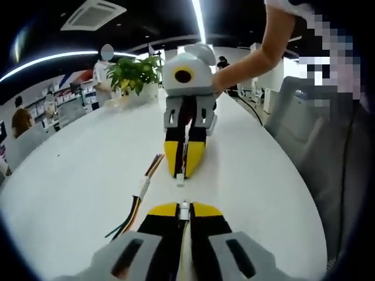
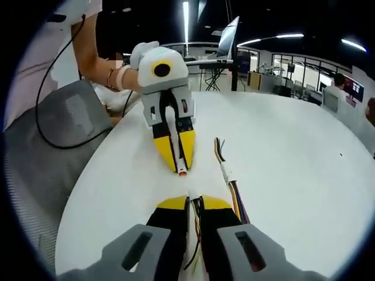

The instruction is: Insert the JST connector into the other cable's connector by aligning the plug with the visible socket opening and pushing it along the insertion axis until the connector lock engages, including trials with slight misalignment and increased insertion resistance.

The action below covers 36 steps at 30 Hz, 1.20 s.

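Left gripper view: left gripper [image 1: 184, 206] pinches plug [image 1: 184, 211]; right gripper [image 1: 180, 174] opposite, apart.

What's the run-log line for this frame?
left gripper: shut on plug | right gripper: shut on socket connector | connectors: facing, apart | spare cable: on table

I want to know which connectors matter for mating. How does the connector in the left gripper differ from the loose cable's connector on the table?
The left gripper pinches its white connector off the table, aimed at the right gripper. The loose cable's connector lies flat on the white table, beside both grippers, held by nothing. Coloured wires fan from both its ends; the held one's wires are mostly hidden. Both connectors look white and small.
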Tool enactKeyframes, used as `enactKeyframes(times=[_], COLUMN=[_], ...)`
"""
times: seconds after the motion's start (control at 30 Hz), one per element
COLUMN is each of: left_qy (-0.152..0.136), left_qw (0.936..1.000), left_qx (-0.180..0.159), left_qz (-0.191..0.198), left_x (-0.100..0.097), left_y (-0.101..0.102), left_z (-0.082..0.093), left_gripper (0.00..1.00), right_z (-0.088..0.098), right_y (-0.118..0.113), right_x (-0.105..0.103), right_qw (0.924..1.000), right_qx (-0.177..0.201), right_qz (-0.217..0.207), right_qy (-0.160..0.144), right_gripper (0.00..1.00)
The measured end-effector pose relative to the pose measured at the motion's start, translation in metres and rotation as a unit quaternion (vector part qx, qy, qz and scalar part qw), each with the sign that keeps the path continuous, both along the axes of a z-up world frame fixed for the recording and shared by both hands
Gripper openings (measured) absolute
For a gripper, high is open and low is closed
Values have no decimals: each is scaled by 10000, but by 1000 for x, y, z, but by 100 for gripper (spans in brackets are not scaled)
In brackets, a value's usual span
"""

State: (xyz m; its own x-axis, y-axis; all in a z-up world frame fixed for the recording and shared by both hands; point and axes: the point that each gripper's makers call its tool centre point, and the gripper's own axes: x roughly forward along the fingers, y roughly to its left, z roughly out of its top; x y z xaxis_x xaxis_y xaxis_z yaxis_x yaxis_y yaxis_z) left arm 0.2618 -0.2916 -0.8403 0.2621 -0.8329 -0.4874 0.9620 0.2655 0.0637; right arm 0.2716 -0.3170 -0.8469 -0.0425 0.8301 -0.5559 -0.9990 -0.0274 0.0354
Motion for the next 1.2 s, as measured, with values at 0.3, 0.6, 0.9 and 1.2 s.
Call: enactKeyframes(times=[0.3,0.6,0.9,1.2], left_qy=[37,161,-20,-259], left_qw=[10000,9998,9999,9995], left_qx=[27,26,-29,160], left_qz=[5,119,132,-19], left_x=[-1,0,7,5], left_y=[0,1,1,0], left_z=[-1,-1,18,34], left_gripper=[0,0,0,0], right_z=[-4,-4,20,38], right_y=[-1,-2,5,10], right_x=[4,1,0,-1], right_qw=[9999,9996,9991,9970], right_qx=[-45,-169,-17,8], right_qz=[-87,-206,-429,-731], right_qy=[51,136,65,235], right_gripper=[3,2,2,2])
